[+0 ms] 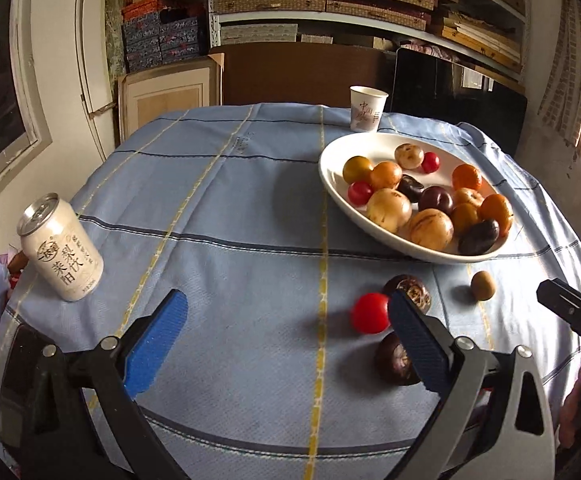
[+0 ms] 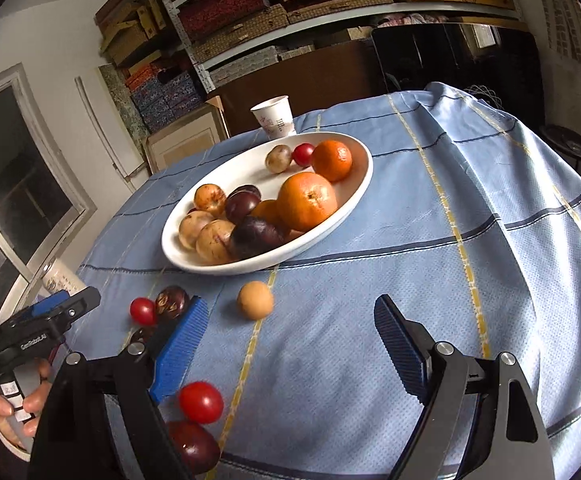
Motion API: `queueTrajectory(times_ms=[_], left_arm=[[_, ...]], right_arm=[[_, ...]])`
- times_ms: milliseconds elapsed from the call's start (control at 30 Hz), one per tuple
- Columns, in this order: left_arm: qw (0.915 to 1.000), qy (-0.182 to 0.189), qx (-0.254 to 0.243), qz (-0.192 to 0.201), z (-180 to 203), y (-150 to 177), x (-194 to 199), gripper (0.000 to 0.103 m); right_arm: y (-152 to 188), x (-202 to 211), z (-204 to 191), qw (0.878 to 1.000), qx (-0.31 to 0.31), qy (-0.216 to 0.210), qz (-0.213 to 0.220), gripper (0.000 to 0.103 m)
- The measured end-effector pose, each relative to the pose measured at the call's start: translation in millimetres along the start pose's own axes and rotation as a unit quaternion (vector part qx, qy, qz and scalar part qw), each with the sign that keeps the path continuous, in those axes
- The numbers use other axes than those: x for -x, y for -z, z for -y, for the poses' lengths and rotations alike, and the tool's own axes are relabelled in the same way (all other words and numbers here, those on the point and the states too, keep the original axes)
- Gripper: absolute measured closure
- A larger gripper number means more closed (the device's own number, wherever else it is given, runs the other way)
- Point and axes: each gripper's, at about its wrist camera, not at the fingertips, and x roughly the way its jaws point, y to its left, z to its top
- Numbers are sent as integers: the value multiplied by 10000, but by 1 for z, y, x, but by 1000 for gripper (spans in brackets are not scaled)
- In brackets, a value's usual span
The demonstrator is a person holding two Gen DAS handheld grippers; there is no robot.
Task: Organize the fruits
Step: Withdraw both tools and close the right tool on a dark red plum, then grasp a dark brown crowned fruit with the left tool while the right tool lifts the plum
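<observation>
Shelves of boxes back a blue-clothed table (image 1: 250,240) where both grippers, left gripper (image 1: 286,344) and right gripper (image 2: 290,344), gape empty, the white bowl (image 1: 330,184) half filled; next, likely, closing on the loose red tomato (image 1: 370,313).

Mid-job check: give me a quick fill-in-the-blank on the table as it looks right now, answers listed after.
1. Most of the fruit sits in a white oval ____.
2. The drink can stands on the ____ checked tablecloth.
3. Behind the plate stands a paper ____.
4. The left tongs and the right tongs both hold ____.

Missing words: plate; blue; cup; nothing
</observation>
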Motion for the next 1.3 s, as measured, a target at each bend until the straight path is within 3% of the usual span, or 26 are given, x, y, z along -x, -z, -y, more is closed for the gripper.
queueTrajectory(times_ms=[200,367,633,767,900,1133,1200,1300], left_arm=[[9999,-135,-27,56,-6,8,9,5],[9995,-131,261,-80,-18,5,5,5],[9977,59,552,-395,-27,6,-6,5],[9979,41,521,-386,-26,6,-7,5],[9978,50,500,-432,-25,6,-8,5],[9977,5,530,-433,-26,6,-8,5],[9977,-7,518,-442,-25,6,-9,5],[9977,21,480,-476,-23,7,-10,5]], right_arm=[[22,10,-40,9954,832,-411,-257,17],[43,18,-68,9888,1345,-370,-535,17],[55,5,-66,9853,1151,-317,-1220,26],[57,3,-65,9849,1167,-286,-1249,28],[60,4,-69,9830,1282,-259,-1287,41],[60,3,-67,9826,1241,-185,-1369,53],[61,3,-67,9819,1259,-259,-1393,62],[62,8,-71,9809,1387,-269,-1339,64]])
